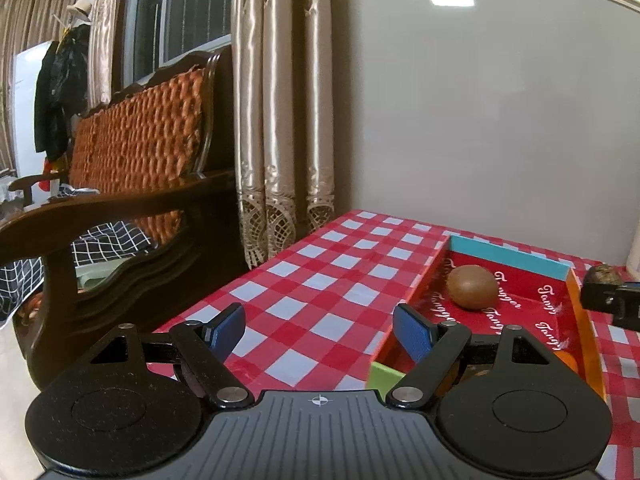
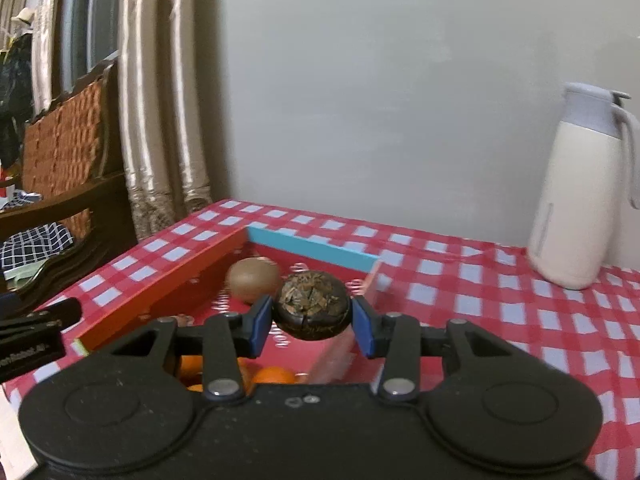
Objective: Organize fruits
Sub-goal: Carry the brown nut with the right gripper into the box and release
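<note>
My right gripper (image 2: 312, 326) is shut on a dark, rough round fruit (image 2: 312, 308) and holds it above the red box (image 2: 160, 292). Behind it a brown kiwi (image 2: 254, 278) lies on the box floor near the blue end wall. Orange fruits (image 2: 274, 376) show at the near end of the box, partly hidden by the gripper body. In the left wrist view my left gripper (image 1: 320, 330) stands open with nothing between its blue pads, over the tablecloth beside the box's (image 1: 416, 292) left wall. The kiwi (image 1: 472, 286) and the held dark fruit (image 1: 604, 274) appear there too.
The box sits on a red-and-white checked tablecloth (image 2: 480, 280). A white jug (image 2: 576, 200) stands at the back right against the grey wall. A dark wooden bench (image 1: 120, 208) with an orange cushion and curtains (image 1: 280, 120) lie beyond the table's left edge.
</note>
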### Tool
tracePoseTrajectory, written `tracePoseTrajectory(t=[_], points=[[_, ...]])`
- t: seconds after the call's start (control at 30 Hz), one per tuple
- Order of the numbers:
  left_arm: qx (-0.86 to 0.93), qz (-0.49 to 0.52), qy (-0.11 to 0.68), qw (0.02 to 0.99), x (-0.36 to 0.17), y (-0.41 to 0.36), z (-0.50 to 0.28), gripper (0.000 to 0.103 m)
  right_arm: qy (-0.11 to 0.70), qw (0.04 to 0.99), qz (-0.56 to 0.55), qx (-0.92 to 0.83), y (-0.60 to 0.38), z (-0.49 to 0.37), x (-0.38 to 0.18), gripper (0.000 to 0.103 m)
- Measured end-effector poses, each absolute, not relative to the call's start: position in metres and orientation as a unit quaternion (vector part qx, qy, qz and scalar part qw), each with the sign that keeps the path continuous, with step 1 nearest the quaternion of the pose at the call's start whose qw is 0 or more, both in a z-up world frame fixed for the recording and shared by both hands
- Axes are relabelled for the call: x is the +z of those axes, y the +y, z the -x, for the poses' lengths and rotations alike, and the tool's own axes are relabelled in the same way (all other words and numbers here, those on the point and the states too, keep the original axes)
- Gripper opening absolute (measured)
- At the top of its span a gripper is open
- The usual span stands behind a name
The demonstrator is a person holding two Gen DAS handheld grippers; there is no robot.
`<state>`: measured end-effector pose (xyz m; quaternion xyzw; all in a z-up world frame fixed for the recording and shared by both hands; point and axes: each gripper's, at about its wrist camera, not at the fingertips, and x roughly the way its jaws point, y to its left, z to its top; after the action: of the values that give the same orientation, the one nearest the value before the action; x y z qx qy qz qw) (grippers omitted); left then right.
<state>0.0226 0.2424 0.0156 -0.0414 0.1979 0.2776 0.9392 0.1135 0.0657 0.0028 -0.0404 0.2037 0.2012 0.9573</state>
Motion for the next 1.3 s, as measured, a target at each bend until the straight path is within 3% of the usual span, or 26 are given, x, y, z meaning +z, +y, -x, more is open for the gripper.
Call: tracePoseTrajectory(t=[0.77,0.83,0.87,0.9,1.1,1.3], points=[[0.277,0.03,0.206,0.938,0.013,0.254,-0.011,0.08,0.227,0.945,0.055,0.228,0.107,-0.105,-0.018,0.044],[0.273,0.029,0.205,0.939,0.013,0.251,-0.012,0.08,0.217,0.949,0.046,0.224,0.102,-0.104,-0.016,0.071],[0.27,0.028,0.206,0.94,0.013,0.249,-0.012,0.08,0.209,0.952,0.04,0.221,0.1,-0.103,-0.014,0.093],[0.266,0.029,0.206,0.941,0.014,0.248,-0.013,0.08,0.198,0.955,0.037,0.215,0.096,-0.101,-0.012,0.102],[0.248,0.039,0.2,0.947,0.019,0.235,-0.016,0.082,0.193,0.963,0.039,0.185,0.073,-0.103,-0.005,0.103],[0.223,0.044,0.193,0.954,0.028,0.21,-0.016,0.1,0.202,0.966,0.035,0.156,0.042,-0.102,-0.002,0.103]])
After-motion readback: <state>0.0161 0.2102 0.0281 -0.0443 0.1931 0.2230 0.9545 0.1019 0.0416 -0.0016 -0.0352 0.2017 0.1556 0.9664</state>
